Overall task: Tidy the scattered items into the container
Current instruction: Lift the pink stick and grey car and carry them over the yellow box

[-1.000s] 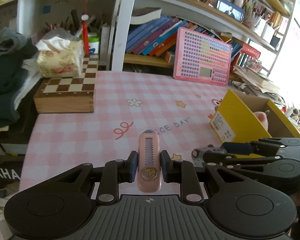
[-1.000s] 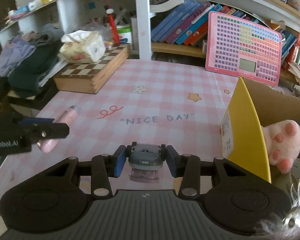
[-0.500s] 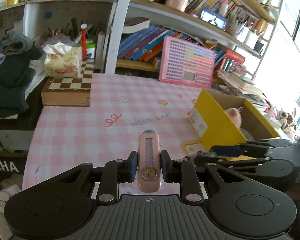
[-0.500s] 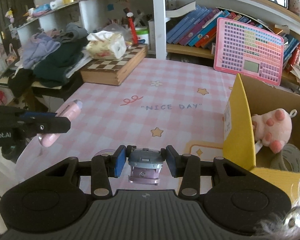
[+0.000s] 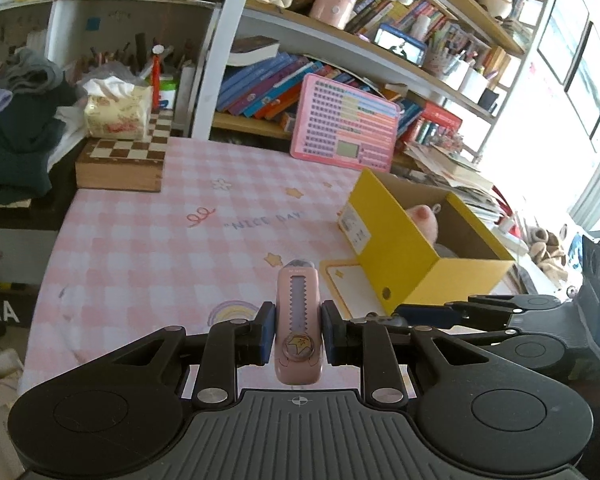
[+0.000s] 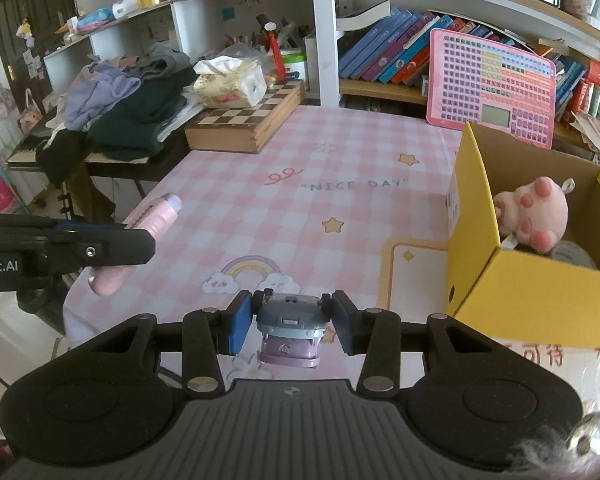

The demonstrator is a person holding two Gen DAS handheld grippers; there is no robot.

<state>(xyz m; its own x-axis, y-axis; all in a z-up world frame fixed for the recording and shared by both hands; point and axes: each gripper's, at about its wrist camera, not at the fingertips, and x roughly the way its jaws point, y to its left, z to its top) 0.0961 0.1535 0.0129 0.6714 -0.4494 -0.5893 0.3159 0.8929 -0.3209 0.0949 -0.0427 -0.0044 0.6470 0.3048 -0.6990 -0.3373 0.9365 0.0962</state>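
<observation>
Ahead and to the right of both my tools stands the open yellow cardboard box [image 6: 512, 292] on the pink checked tabletop [image 6: 340, 160], a pink plush paw toy [image 6: 534, 212] already inside. My right hand-held gripper [image 6: 288, 326], nearer the box, is closed on a small grey-and-purple toy [image 6: 288, 330]. My left hand-held gripper [image 5: 298, 334] pinches a slim pink utility knife [image 5: 299, 320], long axis pointing forward, both raised above the cloth. Crowded bookshelves [image 5: 340, 60] ring the room.
</observation>
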